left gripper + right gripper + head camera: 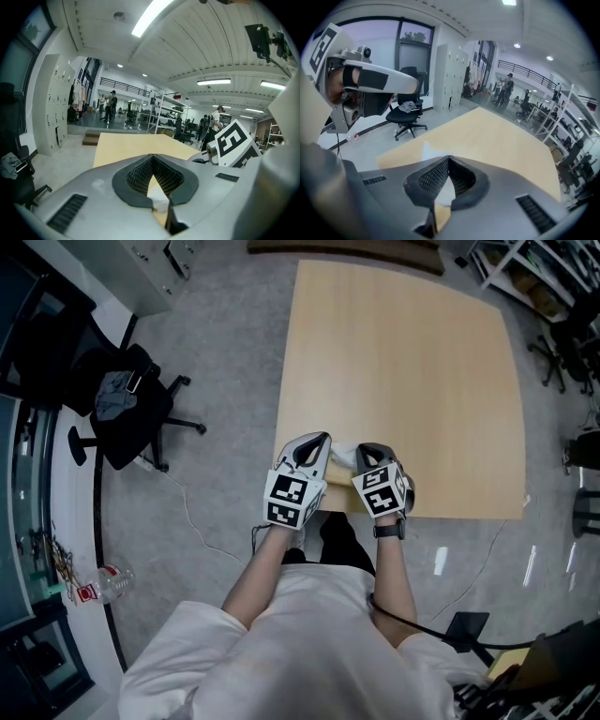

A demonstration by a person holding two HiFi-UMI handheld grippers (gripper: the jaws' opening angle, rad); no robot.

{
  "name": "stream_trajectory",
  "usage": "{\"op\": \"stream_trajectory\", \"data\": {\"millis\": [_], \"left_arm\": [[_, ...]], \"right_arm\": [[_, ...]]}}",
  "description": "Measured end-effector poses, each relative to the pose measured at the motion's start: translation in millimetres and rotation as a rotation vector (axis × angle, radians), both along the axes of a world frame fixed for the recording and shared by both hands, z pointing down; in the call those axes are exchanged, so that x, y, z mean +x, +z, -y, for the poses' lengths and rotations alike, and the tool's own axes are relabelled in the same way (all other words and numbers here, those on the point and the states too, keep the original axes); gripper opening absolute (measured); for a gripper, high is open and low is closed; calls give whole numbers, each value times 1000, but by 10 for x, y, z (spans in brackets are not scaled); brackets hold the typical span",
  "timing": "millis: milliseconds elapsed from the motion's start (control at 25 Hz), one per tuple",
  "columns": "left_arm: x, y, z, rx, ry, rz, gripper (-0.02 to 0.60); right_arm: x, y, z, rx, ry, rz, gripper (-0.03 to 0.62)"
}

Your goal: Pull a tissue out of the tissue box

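Where the right gripper [448, 159] has its jaws clenched tip to tip, a white tissue [444, 191] shows in the slot just behind the pads and pokes out past them as a small peak, so it is pinched at the tips. The left gripper [152, 158] is also closed, its pads meeting at the front. A pale scrap shows low in the gap behind them, though I cannot tell whether it is caught. From the head view both grippers sit side by side over the near left corner of the wooden table [403, 381], tips angled in towards each other, and the tissue is a small white patch between their front ends. The right gripper tips steeply down at the table and the left is nearer level. Both forearms reach forward from the body, elbows bent, with a dark watch [389, 529] on the right wrist. The visible part of the tissue runs crosswise from one gripper to the other, its peak pointing away from the person; the rest is covered by the grippers.
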State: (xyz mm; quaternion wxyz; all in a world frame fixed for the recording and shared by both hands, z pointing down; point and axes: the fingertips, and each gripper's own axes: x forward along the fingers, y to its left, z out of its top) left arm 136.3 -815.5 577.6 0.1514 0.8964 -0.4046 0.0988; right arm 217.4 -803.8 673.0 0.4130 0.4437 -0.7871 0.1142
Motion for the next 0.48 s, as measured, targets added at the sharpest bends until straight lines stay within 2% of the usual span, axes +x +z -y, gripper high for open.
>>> {"op": "stream_trajectory", "data": {"millis": [240,480], "left_arm": [[64,-420,176,74,5,-22,0],[75,-869,450,144,-21,-42,0]], "right_arm": [[-38,-706,280,149,-3,31,3],[-29,-1669,576,376,11,97,3]]}}
